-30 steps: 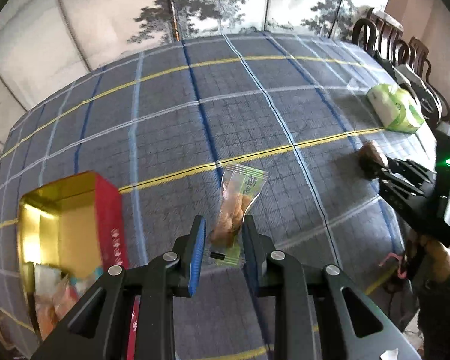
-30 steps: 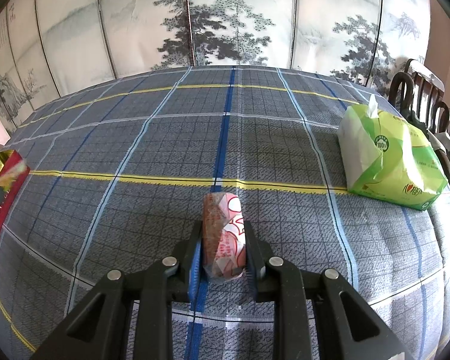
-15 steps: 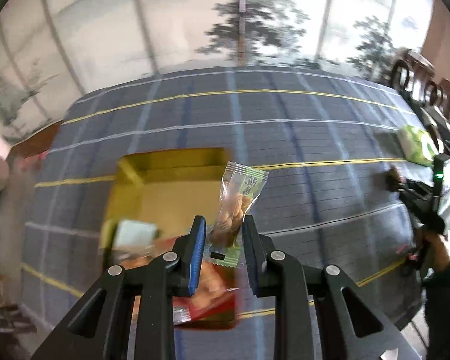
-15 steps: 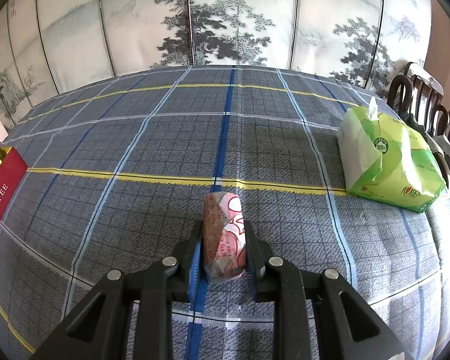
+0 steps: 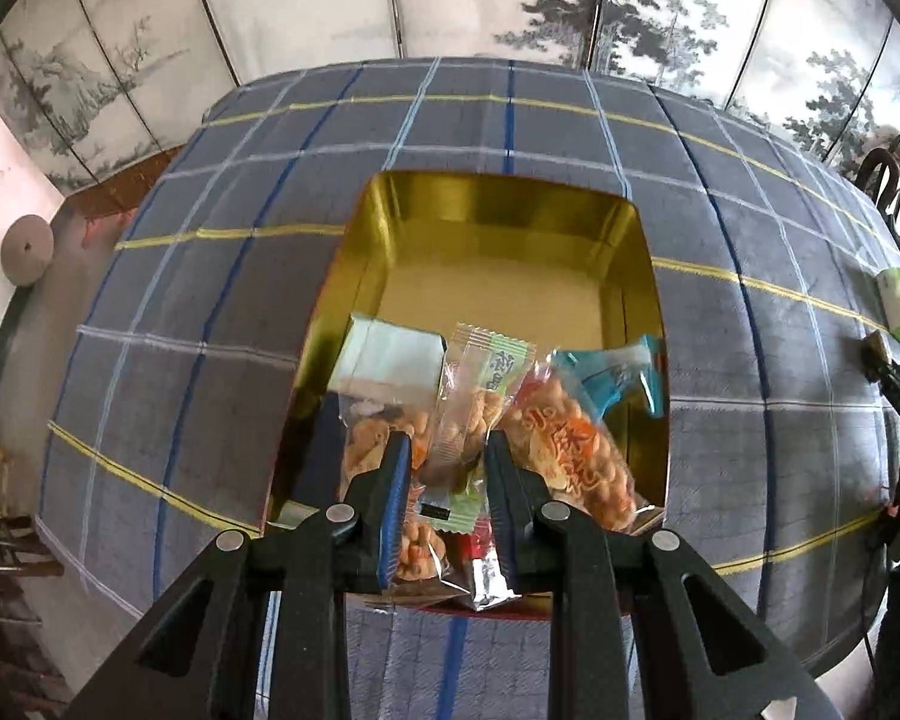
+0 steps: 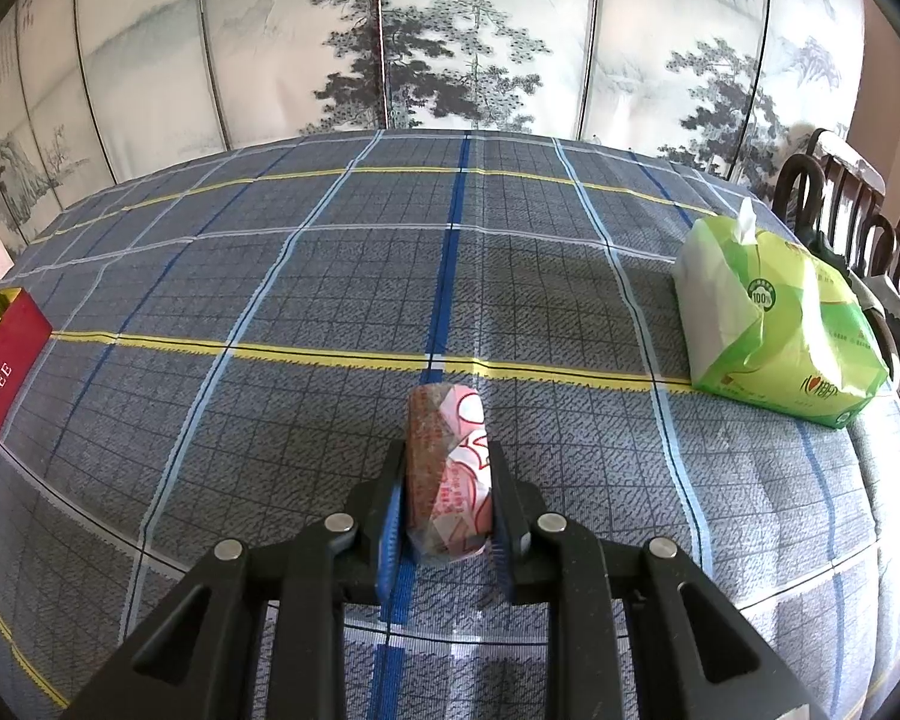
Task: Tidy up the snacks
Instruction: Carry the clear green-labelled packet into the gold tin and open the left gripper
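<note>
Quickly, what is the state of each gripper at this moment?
Left gripper: closed on a clear green-ended snack packet, over the gold tin.
Right gripper: closed on a pink-and-white wrapped snack roll.

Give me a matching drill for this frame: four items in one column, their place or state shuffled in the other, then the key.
Items:
1. clear peanut packet
2. pink wrapped roll
3. green tissue pack
4. blue packet

Places:
A. lying in the gold tin, right side
B. held in the right gripper over the plaid cloth
C. resting on the cloth, near the chairs
D. held in the left gripper above the tin

Pairs: 1-D, 2-B, 3-C, 4-A
</note>
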